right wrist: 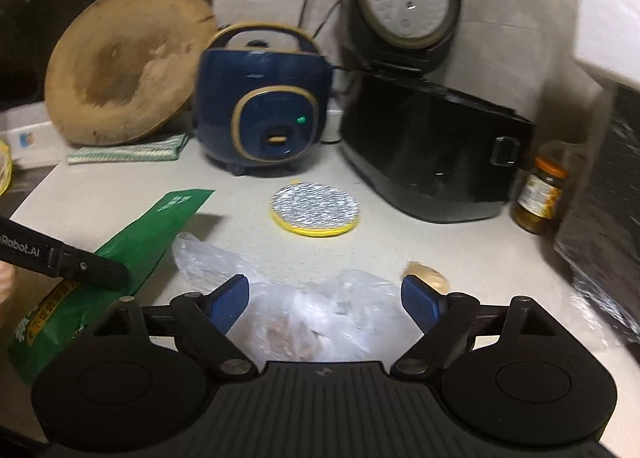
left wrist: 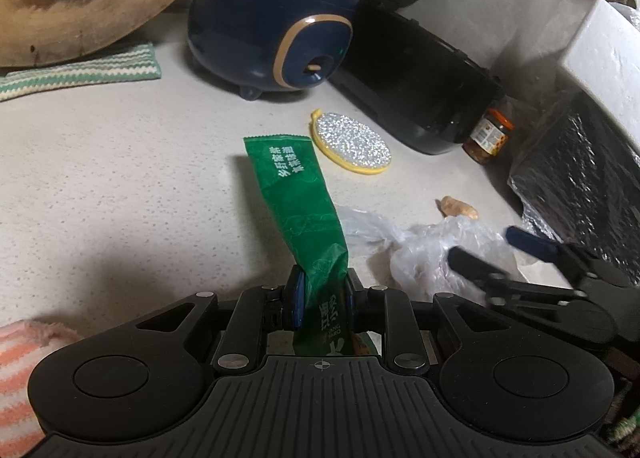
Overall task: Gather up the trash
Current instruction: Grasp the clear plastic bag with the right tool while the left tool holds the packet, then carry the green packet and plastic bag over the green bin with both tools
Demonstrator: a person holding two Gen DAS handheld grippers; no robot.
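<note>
Left gripper (left wrist: 322, 298) clamps green wrapper (left wrist: 298, 198) — level.

A round wooden board (right wrist: 124, 66) leans in the upper left of the frame, with a striped green cloth (right wrist: 128, 152) below it. In the centre stands a blue rice cooker (right wrist: 262, 98); a black cooker (right wrist: 432, 150) with open lid is to its right. A glittery yellow-edged sponge (right wrist: 314, 212) lies on the desk (right wrist: 460, 242). A jar (right wrist: 540, 198) stands at right.
</note>
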